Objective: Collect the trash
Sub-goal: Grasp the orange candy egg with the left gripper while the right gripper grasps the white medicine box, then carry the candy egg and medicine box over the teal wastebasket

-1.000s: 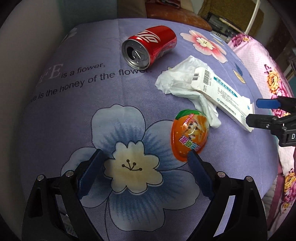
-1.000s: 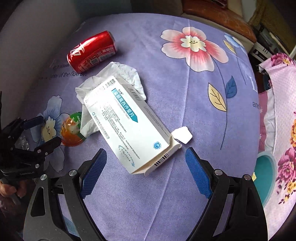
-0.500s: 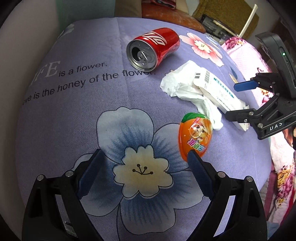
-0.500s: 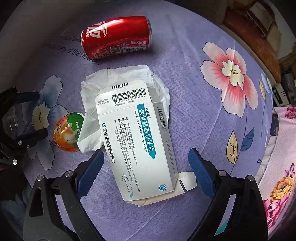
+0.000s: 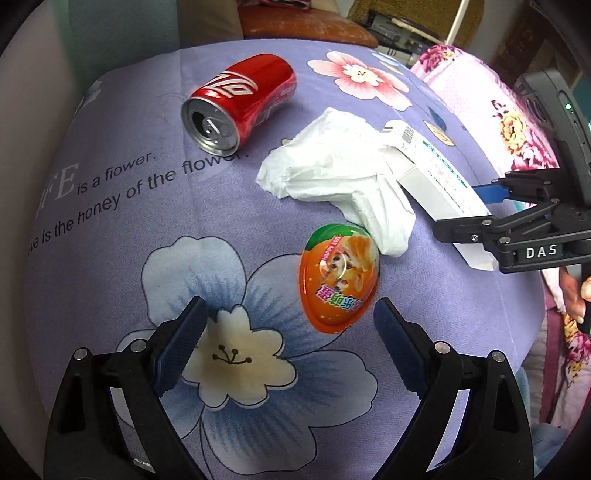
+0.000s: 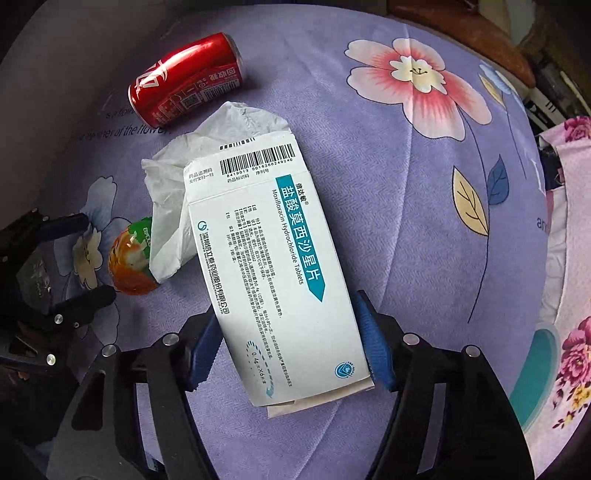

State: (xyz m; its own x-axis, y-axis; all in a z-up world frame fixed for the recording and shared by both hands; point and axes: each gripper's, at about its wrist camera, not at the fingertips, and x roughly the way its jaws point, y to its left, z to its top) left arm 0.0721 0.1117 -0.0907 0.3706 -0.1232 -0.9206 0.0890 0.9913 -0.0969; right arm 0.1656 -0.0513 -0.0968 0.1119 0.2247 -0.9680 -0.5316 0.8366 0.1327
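A white medicine box lies on the purple flowered cloth, partly over a crumpled white tissue. My right gripper has its blue pads against both long sides of the box; it also shows in the left wrist view. An orange egg-shaped wrapper lies just ahead of my left gripper, which is open and empty above the cloth. A red cola can lies on its side farther back; it also shows in the right wrist view.
The cloth covers a rounded surface that drops away at the right to pink flowered bedding. A brown wooden piece stands behind. A teal object sits at the right edge.
My right gripper has moved down over the medicine box and closed its pads onto its sides. My left gripper has edged toward the orange wrapper and stays open.
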